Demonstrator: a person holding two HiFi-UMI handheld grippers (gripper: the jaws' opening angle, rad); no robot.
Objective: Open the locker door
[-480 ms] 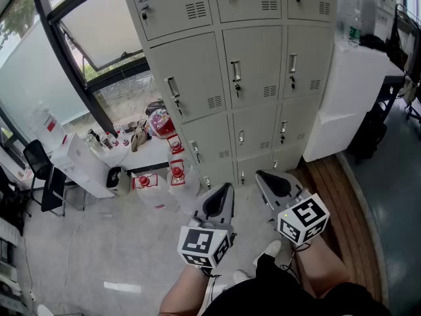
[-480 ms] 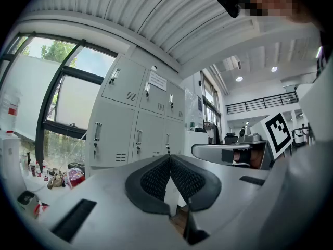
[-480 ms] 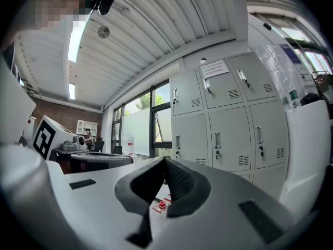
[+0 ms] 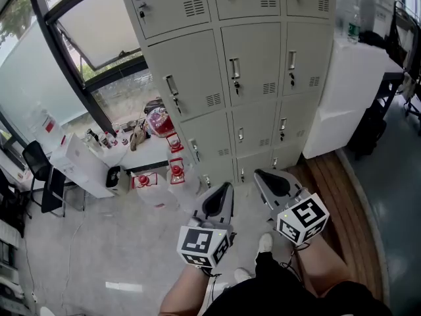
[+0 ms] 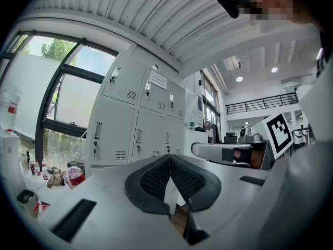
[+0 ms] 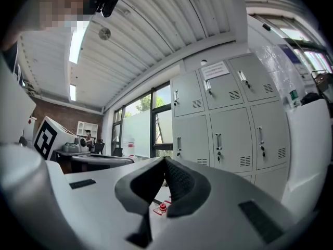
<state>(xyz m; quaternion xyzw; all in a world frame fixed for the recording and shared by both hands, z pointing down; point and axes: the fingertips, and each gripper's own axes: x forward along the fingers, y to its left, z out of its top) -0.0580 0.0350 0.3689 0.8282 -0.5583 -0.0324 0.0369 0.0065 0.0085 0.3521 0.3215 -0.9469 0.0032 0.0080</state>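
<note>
A bank of grey lockers stands ahead, every door in view shut, each with a vertical handle and a key below it. In the head view my left gripper and right gripper are held low, side by side, short of the lockers and touching nothing. Both are shut with nothing between the pads. The left gripper view shows its jaws closed, with the lockers beyond. In the right gripper view the jaws are likewise closed, pointing toward the lockers.
A low white table with bottles and red lanterns stands left of the lockers, under a tilted window. A white cabinet adjoins the lockers on the right. A black chair is far left. The person's shoe is below the grippers.
The person's shoe has shifted slightly forward and the view has barely moved. Both grippers stay shut in the same places.
</note>
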